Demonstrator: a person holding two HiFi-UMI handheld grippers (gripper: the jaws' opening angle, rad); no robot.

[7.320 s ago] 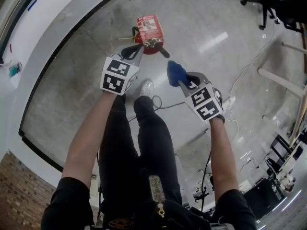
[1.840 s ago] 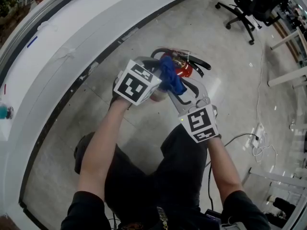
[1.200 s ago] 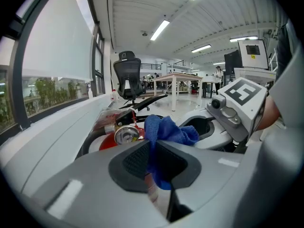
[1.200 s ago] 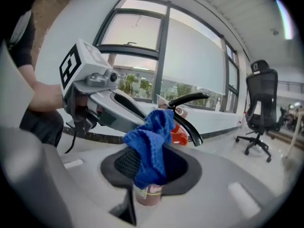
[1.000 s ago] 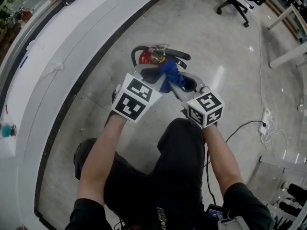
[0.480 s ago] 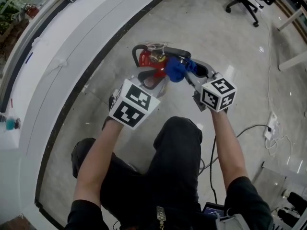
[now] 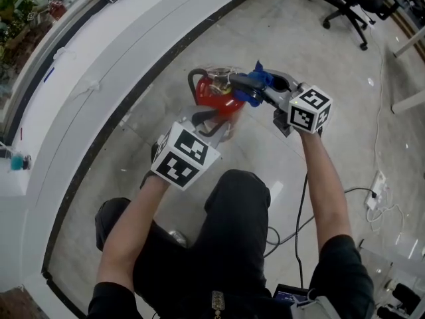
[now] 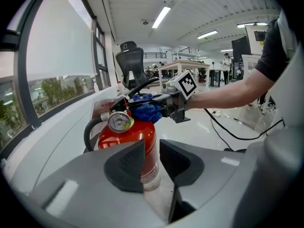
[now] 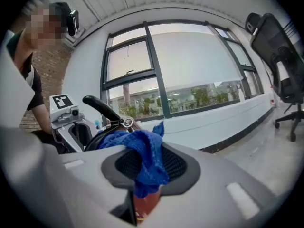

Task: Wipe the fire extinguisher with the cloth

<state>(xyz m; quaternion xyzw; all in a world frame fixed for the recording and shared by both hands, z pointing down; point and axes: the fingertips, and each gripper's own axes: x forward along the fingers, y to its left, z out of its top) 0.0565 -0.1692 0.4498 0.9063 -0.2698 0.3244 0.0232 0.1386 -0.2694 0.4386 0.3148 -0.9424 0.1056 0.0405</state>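
Observation:
A red fire extinguisher [image 7: 219, 104] stands on the floor, with a black lever [image 9: 102, 109], a gauge [image 8: 118, 121] and a black hose [image 8: 90, 132]. My right gripper [image 7: 251, 86] is shut on a blue cloth [image 7: 255, 85] and holds it against the valve at the extinguisher's top; its jaws are closing. That cloth [image 9: 147, 160] bunches between the pads. My left gripper [image 7: 211, 123] points down at the cylinder's near side. Its jaws [image 8: 152, 167] are closing but stand apart. The red body [image 8: 128, 141] shows through the gap, just beyond the tips.
A curved white ledge [image 7: 99, 65] under windows runs along the left. A black office chair [image 7: 352, 2] stands at the far right. A cable [image 7: 302, 198] and a power strip [image 7: 378, 191] lie on the floor to the right. The person's knee [image 7: 232, 205] is close below the extinguisher.
My right gripper has carried the cloth to the right across the extinguisher's top. My left gripper has drawn back toward me, away from the cloth and lower on the cylinder.

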